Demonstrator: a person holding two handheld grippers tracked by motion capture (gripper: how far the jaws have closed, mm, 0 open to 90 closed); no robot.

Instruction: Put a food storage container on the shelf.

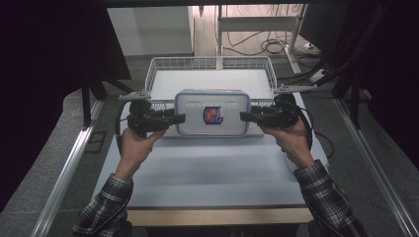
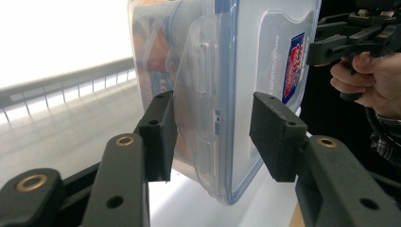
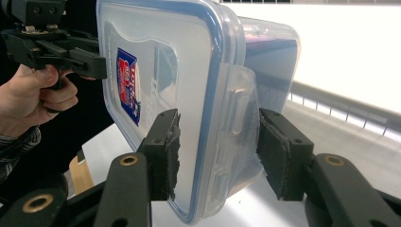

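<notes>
A clear plastic container with a blue-sealed lid and a red-and-blue sticker hangs level between my two grippers, over the front rim of a wire basket. My left gripper is shut on its left end, one jaw on the lid and one under the side latch. In the left gripper view that gripper straddles the container at the latch flap. My right gripper is shut on the right end. In the right gripper view the right gripper clamps the container the same way.
The white wire basket stands at the back of the pale table, its floor bare. Metal rails run along both sides of the table. Cables and a shelf leg lie on the floor beyond the basket.
</notes>
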